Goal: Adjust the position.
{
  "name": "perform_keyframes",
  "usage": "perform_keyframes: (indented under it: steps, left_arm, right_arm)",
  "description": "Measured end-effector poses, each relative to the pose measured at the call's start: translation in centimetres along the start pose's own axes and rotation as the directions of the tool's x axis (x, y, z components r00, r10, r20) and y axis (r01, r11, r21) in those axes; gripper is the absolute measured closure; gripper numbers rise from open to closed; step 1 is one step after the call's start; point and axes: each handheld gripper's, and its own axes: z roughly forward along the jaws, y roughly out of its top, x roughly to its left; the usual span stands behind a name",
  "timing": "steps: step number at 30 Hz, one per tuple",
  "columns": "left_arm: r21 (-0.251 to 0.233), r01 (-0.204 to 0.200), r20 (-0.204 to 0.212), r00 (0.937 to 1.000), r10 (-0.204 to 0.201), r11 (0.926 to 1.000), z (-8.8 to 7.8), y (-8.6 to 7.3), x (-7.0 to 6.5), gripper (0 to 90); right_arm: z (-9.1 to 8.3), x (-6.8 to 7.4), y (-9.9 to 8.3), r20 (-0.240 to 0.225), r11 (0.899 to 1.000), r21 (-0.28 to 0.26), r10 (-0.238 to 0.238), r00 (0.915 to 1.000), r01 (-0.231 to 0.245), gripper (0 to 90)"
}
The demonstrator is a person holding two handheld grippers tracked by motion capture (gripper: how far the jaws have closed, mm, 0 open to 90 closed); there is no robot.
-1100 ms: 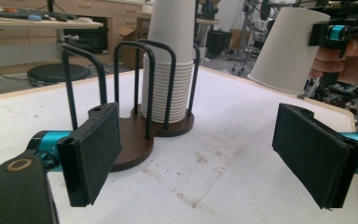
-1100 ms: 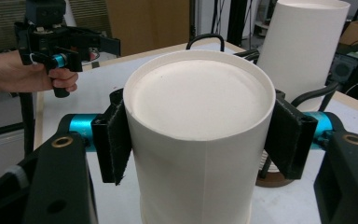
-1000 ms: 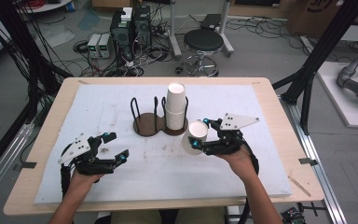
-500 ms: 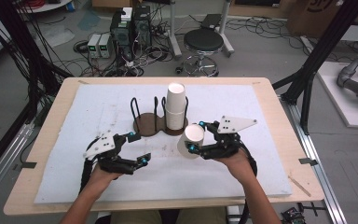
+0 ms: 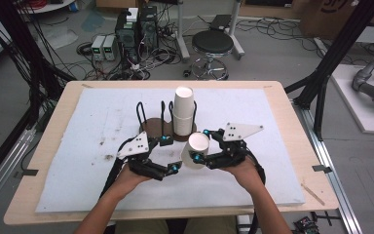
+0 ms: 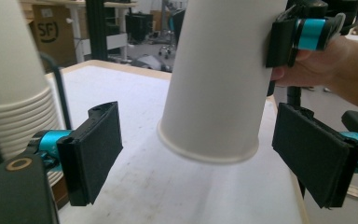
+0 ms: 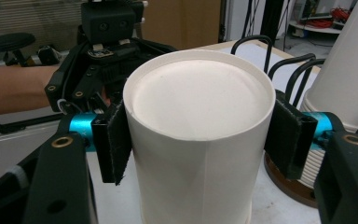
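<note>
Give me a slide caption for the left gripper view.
Open left gripper brackets the rim end of a paper cup held by the right gripper, beside the cup stack.

A matt white paper cup [image 7: 196,140] between black rubbery tool pads [image 7: 116,140]; stained white foam mat [image 5: 78,126] covers the pale wood bench [image 5: 53,117].

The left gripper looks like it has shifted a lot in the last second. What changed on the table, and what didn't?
The left gripper swept in from the table's left side toward the middle; its open jaws now flank the paper cup without touching it. The right gripper kept its hold on that cup, moving it slightly left and toward the person. The cup stack and its wire stand stayed put.
</note>
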Motion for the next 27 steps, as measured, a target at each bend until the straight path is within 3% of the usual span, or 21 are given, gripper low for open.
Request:
perform_keyframes:
  steps: [14,27]
  left_arm:
    - [0.039,0.003,0.050,0.9988,-0.005,0.9992,2.6,-0.4,-0.4,15.7]
    - [0.059,-0.005,0.069,0.9976,0.001,0.9983,3.6,-0.7,-0.6,18.5]
  right_arm:
    - [0.3,0.1,-0.1,-0.032,1.000,-0.002,0.013,0.9994,-0.013,33.2]
    - [0.6,0.3,-0.1,-0.052,1.000,-0.008,0.014,0.9985,-0.014,33.3]
